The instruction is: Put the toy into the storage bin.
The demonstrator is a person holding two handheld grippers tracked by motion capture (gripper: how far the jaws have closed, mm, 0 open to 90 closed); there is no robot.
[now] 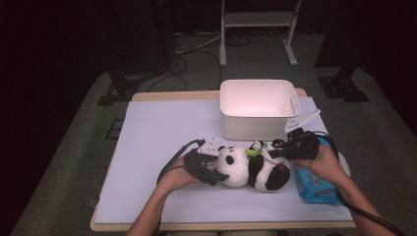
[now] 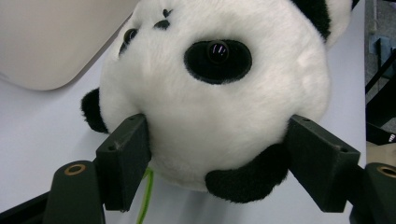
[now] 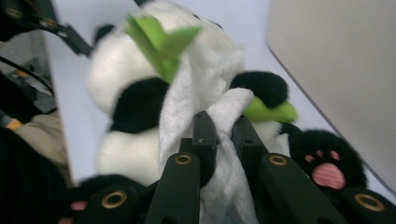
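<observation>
A black-and-white panda plush [image 1: 248, 169] lies on its side on the pale mat [image 1: 157, 137], holding green felt leaves [image 1: 255, 150]. My left gripper [image 1: 220, 169] comes from the left, its jaws pressed into the fur on either side of the panda's head [image 2: 215, 93]. My right gripper [image 1: 273, 149] reaches in from the right over the panda's belly. In the right gripper view my right gripper [image 3: 222, 120] is shut on a crumpled white wipe [image 3: 196, 88] that rests against the panda's chest [image 3: 135, 102], just below a green leaf [image 3: 161, 37].
A white plastic bin [image 1: 255, 125] stands right behind the panda, its inside bare. A blue pack of wipes [image 1: 314, 187] lies under the right hand near the mat's right edge. Both forearms enter from the front edge.
</observation>
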